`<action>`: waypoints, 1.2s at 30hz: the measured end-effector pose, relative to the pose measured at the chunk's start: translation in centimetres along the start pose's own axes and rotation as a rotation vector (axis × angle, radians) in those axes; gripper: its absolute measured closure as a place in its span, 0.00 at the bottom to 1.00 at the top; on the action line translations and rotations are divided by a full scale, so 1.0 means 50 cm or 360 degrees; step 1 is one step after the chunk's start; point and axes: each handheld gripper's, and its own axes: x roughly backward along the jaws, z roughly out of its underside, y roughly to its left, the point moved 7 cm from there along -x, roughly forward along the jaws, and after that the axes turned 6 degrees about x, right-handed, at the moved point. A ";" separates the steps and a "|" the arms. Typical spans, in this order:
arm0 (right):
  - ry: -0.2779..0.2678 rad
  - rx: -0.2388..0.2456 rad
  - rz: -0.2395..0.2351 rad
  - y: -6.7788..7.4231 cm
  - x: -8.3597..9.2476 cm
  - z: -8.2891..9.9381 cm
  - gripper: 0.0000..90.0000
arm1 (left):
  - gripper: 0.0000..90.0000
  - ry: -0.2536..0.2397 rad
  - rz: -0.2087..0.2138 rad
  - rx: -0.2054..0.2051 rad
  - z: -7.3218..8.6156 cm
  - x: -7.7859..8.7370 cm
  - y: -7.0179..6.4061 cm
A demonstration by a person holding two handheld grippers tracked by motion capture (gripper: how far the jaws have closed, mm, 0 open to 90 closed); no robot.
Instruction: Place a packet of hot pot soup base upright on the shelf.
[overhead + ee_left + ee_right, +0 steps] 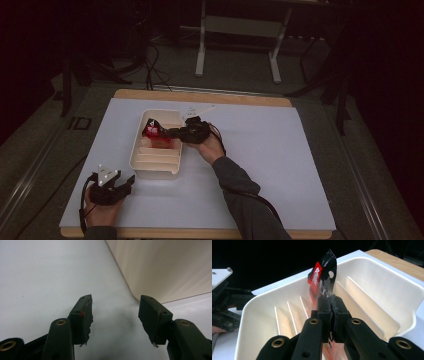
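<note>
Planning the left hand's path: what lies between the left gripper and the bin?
Nothing: in the left gripper view, bare table separates the left gripper from the bin.

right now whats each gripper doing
left gripper: open, holding nothing, resting on the table beside the tray.
right gripper: closed on a red and black packet over the tray.

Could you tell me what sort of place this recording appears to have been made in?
Probably a lab or workshop set up for recording: a table under a white sheet, cables on the floor, a bare metal stand behind. The right tongs hold a red-and-black packet over a divided tray.
</note>
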 end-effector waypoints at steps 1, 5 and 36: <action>0.0002 -0.0001 0.0005 0.000 0.000 0.001 0.97 | 0.50 0.0000 -0.0001 0.0000 0.000 0.000 0.000; 0.0036 0.0025 0.0044 0.001 0.000 0.001 0.94 | 0.50 0.0000 0.0001 0.0000 0.000 0.000 0.000; 0.0140 0.0046 0.0331 -0.032 0.099 -0.006 0.53 | 0.49 -0.0006 -0.0007 0.0002 -0.001 0.001 0.000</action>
